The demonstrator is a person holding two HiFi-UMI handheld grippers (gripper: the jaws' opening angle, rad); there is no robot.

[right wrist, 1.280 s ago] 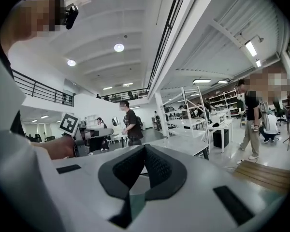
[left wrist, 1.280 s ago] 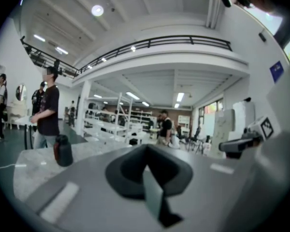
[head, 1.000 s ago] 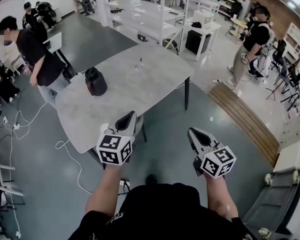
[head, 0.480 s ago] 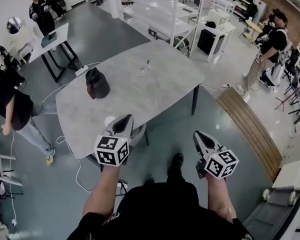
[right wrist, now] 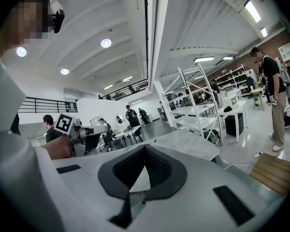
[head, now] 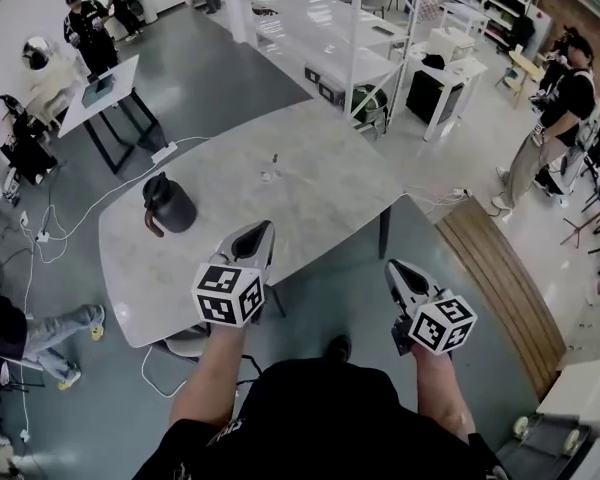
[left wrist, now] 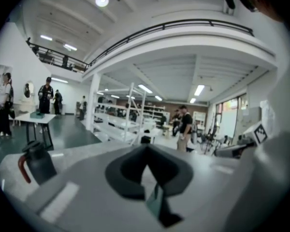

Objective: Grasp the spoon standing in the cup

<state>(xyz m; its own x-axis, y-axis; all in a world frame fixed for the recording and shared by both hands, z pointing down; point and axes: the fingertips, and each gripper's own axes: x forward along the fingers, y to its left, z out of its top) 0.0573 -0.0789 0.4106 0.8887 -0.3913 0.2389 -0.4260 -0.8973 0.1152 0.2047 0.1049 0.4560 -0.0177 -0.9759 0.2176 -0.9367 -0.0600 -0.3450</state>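
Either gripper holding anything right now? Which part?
Nothing is held. The left gripper and the right gripper both have their jaws closed together with nothing between them, and neither touches anything on the table.

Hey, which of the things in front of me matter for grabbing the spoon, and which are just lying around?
For the job:
- small cup, mid-table
- spoon upright in it, tiny from here
- left tool and right tool, both shut, empty
- grey table

Just lying about:
- dark jug on the table
- white shelves
- side desk
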